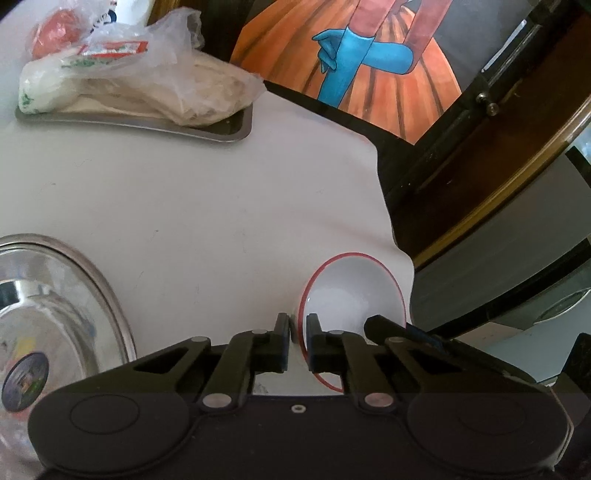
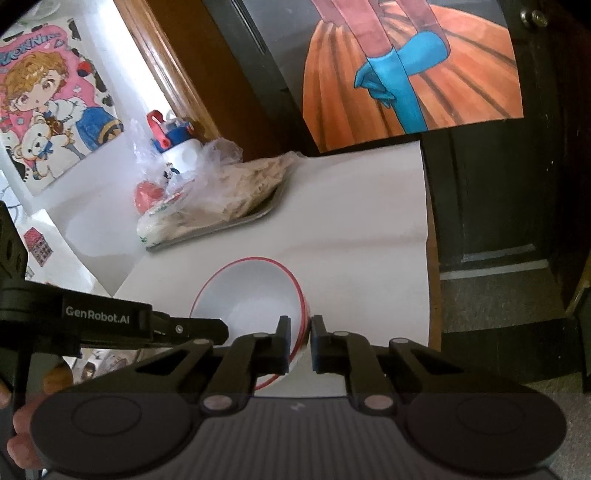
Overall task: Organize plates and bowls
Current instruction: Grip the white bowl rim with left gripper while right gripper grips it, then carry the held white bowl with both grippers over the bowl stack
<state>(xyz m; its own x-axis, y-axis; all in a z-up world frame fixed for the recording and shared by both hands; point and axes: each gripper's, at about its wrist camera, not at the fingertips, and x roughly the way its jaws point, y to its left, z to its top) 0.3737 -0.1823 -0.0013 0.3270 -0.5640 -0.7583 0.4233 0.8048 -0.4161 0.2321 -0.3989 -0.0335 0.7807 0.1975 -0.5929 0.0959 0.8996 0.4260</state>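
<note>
A white bowl (image 1: 351, 295) with a red rim sits near the right edge of the white table (image 1: 203, 203). My left gripper (image 1: 298, 322) is shut on the bowl's left rim, one finger inside and one outside the wall. In the right wrist view the same bowl (image 2: 251, 295) fills the middle. My right gripper (image 2: 298, 324) is shut on its right rim in the same way. The left gripper's body (image 2: 147, 325) reaches in from the left to the bowl's other side. A shiny steel plate (image 1: 55, 314) with a round sticker lies at the left.
A steel tray (image 1: 236, 129) at the back holds clear plastic bags of food and a red round thing (image 1: 55, 31). A bottle with a red and blue cap (image 2: 173, 140) stands behind it. The table edge (image 2: 428, 258) drops off right of the bowl. A person's hand (image 2: 22, 424) shows at the bottom left.
</note>
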